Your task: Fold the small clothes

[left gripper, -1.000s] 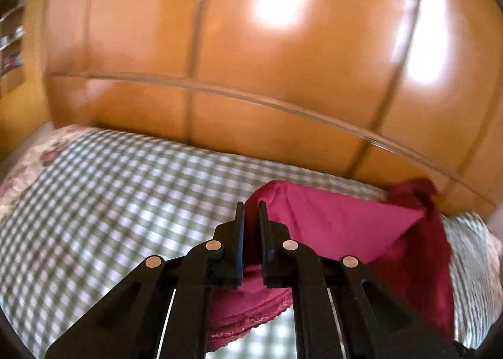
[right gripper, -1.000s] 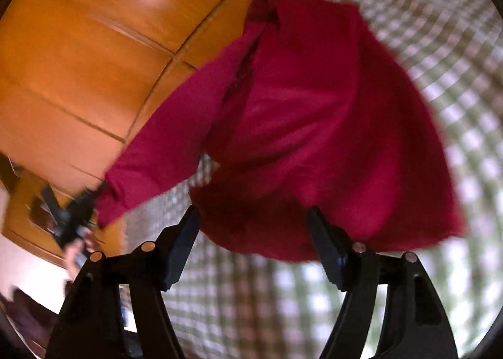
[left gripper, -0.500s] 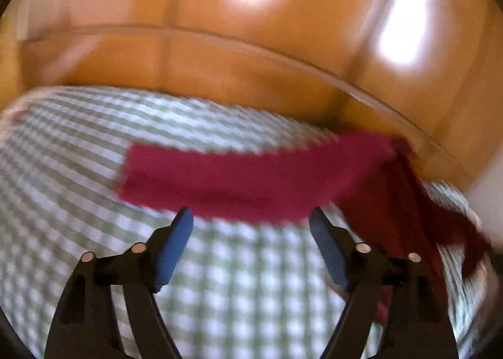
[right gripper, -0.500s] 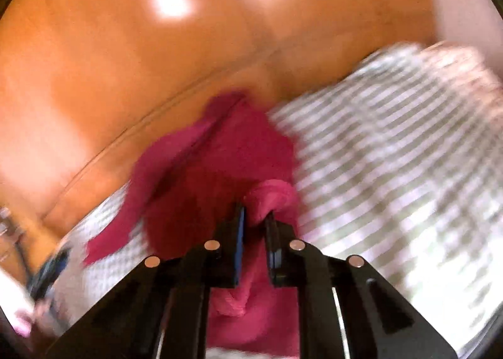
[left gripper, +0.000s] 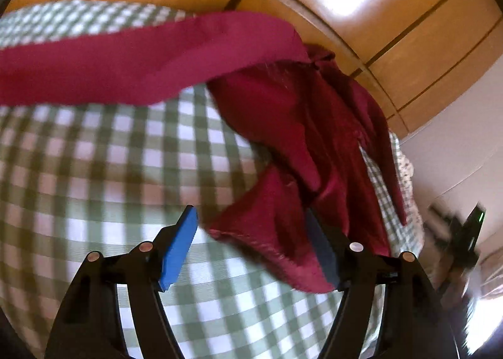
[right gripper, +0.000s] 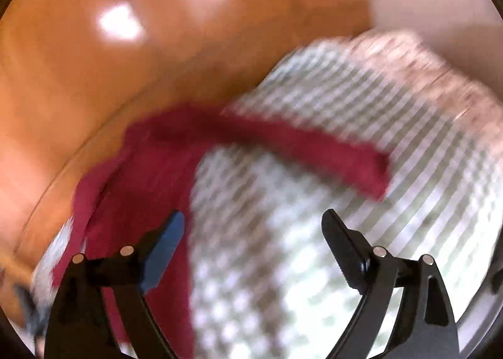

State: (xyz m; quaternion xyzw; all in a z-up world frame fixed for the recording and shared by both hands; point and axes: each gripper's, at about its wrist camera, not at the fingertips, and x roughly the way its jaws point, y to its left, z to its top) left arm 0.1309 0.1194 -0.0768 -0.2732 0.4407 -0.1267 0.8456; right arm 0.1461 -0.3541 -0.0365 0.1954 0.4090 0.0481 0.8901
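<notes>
Checked bed (left gripper: 103, 151) carries my red garment (left gripper: 301, 126) along its headboard edge. My left gripper (left gripper: 251, 246), jaws released and just narrowing, straddles its hem; my right gripper (right gripper: 251, 246), jaws just opened, stands beside it.

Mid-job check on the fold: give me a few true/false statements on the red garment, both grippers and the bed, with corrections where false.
1. The red garment lies on a green-and-white checked bed cover. True.
2. The right gripper is clamped on the garment. False: its jaws stand wide apart, having just opened, with only checked cover between them.
3. The left gripper is open with a lower edge of the garment between its fingers. True; its jaws have just narrowed slightly, and the pads do not visibly press the cloth.
4. The garment is folded into a neat square. False: it is bunched, with one long strip stretched out sideways.
5. A wooden headboard stands behind the bed. True.
</notes>
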